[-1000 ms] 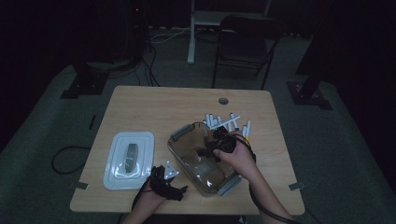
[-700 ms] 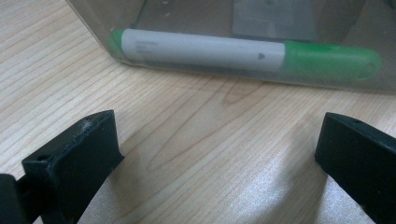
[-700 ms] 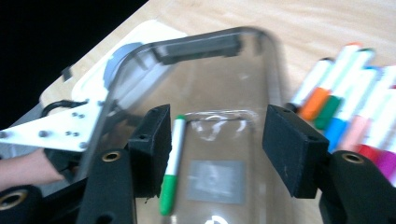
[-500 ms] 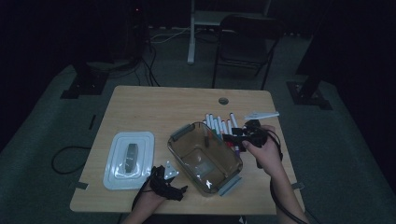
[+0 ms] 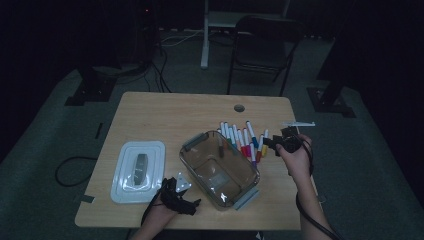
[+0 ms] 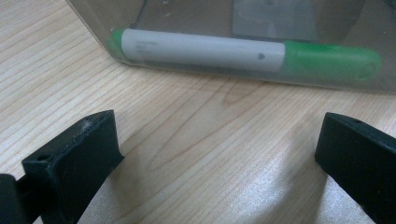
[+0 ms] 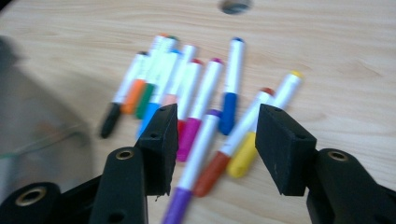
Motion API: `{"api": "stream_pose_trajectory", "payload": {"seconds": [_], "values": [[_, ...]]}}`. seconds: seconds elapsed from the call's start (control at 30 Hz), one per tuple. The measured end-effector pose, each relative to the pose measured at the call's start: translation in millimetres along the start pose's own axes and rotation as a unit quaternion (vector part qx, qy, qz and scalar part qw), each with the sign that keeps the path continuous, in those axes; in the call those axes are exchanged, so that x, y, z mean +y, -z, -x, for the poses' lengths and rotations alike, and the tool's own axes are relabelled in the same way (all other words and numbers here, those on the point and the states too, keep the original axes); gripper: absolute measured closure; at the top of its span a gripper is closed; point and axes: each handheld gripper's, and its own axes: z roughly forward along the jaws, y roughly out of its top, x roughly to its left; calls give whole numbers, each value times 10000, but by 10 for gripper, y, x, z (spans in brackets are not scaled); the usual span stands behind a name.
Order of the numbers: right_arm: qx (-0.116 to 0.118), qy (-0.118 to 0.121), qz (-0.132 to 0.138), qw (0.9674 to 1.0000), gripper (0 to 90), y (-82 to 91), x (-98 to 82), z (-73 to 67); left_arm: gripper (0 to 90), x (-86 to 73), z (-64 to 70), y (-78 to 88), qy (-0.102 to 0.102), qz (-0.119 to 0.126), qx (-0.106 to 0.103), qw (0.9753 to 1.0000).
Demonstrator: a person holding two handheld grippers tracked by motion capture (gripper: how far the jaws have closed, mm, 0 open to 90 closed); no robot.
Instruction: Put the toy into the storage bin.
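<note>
The work surface is a light wooden table (image 5: 165,112) with a round cable hole (image 5: 239,108) near its far edge, standing on grey carpet in a dim room; one dark folding chair (image 5: 260,47) stands beyond the table, and black cables (image 5: 67,167) trail over the floor at the left. On the table lie one clear rectangular container (image 5: 220,167), one white lid (image 5: 137,170) with a grey centre piece, left of the container, and one loose spread of markers (image 5: 243,139) just beside the container's far right corner. The right gripper view allows a count of about eleven markers on the wood, caps in black, orange, green, blue, red, magenta, purple and yellow; motion blur makes the count approximate. One green marker (image 6: 243,55) lies inside the container, against its wall. The left gripper (image 6: 215,154) rests low on the table at the near edge, its jaws spread wide with bare wood between them, facing the container wall. The right gripper (image 7: 212,140) hovers over the marker spread; its jaws have just been closing and stand half apart, with the purple marker (image 7: 194,163) lying on the table between them, not yet pinched.
</note>
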Motion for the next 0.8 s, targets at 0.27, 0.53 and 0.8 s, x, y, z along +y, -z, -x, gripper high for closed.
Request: {"api": "stream_pose_trajectory", "payload": {"seconds": [0.27,0.53,0.8], "values": [[-576,-403,-171,9974,595,-352,-3,233,4,0,-1,0,-5,-3,1,10000],[-776,-795,-495,9926,651,-715,31,342,4,0,-1,1,-8,-5,2,10000],[-888,-1011,-791,9877,672,-907,8,405,5,0,0,0,-3,-2,0,10000]]}}
